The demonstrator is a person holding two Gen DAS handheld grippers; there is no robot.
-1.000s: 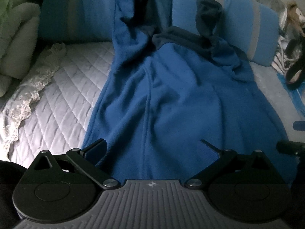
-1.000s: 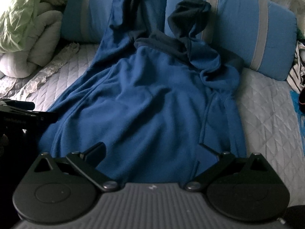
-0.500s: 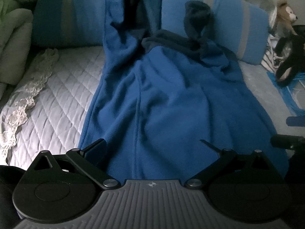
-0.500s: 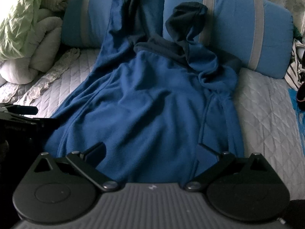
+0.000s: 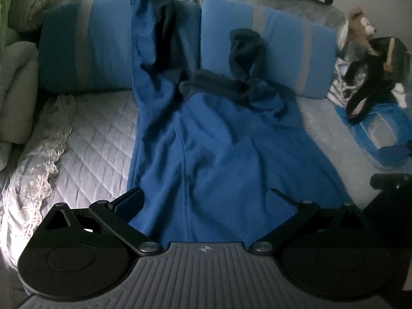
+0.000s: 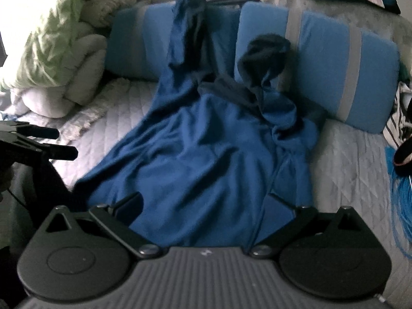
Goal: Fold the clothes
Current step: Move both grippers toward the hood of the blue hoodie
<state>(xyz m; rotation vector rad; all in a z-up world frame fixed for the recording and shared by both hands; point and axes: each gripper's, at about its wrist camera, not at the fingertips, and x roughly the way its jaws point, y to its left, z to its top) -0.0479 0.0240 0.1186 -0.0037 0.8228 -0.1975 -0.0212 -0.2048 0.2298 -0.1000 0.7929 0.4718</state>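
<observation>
A blue fleece garment (image 5: 221,154) with dark navy collar and cuffs lies lengthwise on the quilted bed (image 5: 97,149). One sleeve (image 5: 154,38) runs up between the two pillows, and the other dark cuff (image 5: 244,49) leans on the right pillow. My left gripper (image 5: 204,198) is open above the garment's near hem, nothing between its fingers. My right gripper (image 6: 204,200) is open too, over the hem's right part (image 6: 231,180). In the right wrist view the left gripper (image 6: 38,141) shows at the left edge, beside the garment.
Two blue pillows with grey stripes (image 5: 283,43) (image 5: 85,46) stand at the head of the bed. Green and white bedding (image 6: 51,51) is piled at the left, with a lace-edged cloth (image 5: 49,149). Plush toys (image 5: 370,64) and a blue bag (image 5: 381,134) lie at the right.
Both grippers have drawn back and upward from the garment, so more of the pillows and the things behind them shows. The garment lies as before. Both grippers stay open.
</observation>
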